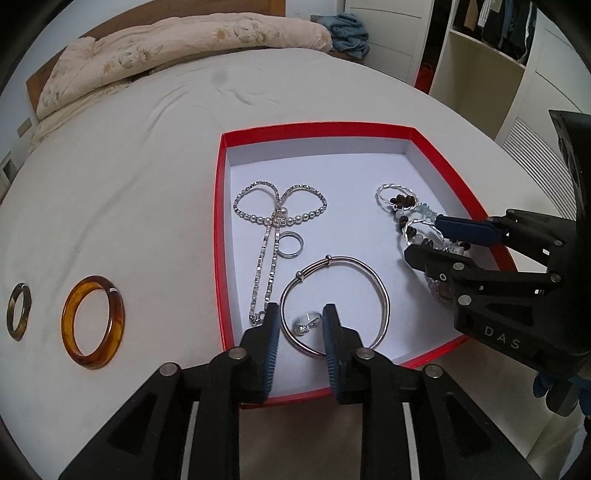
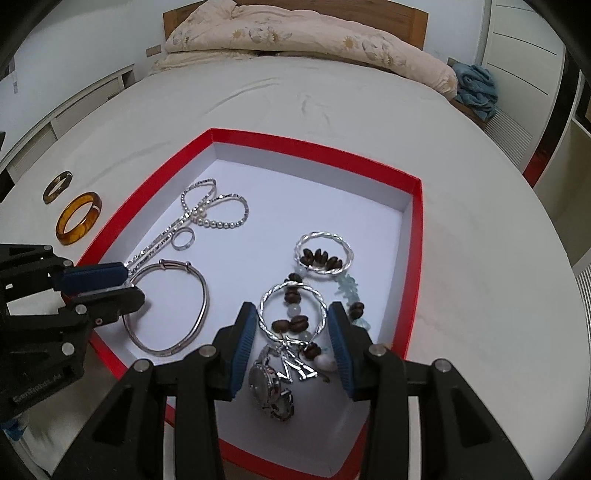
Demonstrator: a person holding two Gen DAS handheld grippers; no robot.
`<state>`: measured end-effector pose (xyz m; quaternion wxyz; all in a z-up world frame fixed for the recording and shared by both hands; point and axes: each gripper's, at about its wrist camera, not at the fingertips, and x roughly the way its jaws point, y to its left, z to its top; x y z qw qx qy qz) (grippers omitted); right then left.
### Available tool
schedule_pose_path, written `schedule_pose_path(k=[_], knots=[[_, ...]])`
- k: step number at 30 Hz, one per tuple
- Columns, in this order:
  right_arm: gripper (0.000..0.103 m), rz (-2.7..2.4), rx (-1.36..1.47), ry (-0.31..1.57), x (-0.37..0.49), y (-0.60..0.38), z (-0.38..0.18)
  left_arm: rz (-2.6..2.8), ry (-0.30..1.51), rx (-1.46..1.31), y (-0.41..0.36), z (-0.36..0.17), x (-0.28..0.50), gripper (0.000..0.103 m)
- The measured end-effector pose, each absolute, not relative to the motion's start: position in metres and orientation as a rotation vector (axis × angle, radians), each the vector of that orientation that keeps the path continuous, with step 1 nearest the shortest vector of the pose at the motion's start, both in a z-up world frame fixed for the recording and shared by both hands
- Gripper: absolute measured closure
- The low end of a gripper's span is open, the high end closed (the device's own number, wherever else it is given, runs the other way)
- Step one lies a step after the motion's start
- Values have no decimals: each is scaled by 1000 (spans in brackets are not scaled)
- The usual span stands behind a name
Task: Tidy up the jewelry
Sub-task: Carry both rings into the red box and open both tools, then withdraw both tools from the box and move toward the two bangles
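Note:
A red box (image 1: 219,236) (image 2: 413,254) with a white floor lies on the bed. Inside are a pearl-and-chain necklace (image 1: 275,218) (image 2: 207,218), a small silver ring (image 1: 290,244) (image 2: 183,239), a silver bangle (image 1: 380,295) (image 2: 201,314), an open silver ring (image 1: 306,322), twisted silver hoops with brown beads (image 1: 397,197) (image 2: 323,254) and a watch (image 2: 267,387). My left gripper (image 1: 301,319) (image 2: 129,282) is open over the bangle, around the open ring. My right gripper (image 2: 293,319) (image 1: 421,236) is open around the nearer hoop (image 2: 291,310). An amber bangle (image 1: 92,321) (image 2: 79,218) and a dark ring (image 1: 18,312) (image 2: 57,186) lie outside the box.
The white sheet (image 1: 147,166) spreads around the box. A floral duvet (image 1: 166,48) (image 2: 314,33) lies at the headboard. A blue cloth (image 1: 349,31) (image 2: 474,86) and wardrobe shelves (image 1: 491,51) stand at the right.

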<state>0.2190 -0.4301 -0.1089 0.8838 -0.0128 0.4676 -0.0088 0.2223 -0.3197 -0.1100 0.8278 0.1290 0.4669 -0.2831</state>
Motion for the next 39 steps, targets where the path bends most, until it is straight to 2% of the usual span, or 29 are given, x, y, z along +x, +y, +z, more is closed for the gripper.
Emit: schedule_pose_path(k=[2, 9, 11, 14, 39], knots=[[64, -19, -26, 979, 218, -429, -108, -598, 988, 273, -318, -108, 222, 73], [63, -25, -20, 977, 212, -428, -100, -598, 980, 262, -312, -100, 217, 69], [61, -26, -19, 973, 209, -427, -97, -589, 971, 258, -310, -96, 215, 64], [58, -28, -21, 969, 205, -424, -91, -585, 965, 249, -304, -91, 209, 64], [58, 29, 21, 906, 141, -368, -24, -480, 924, 201, -220, -28, 157, 60]])
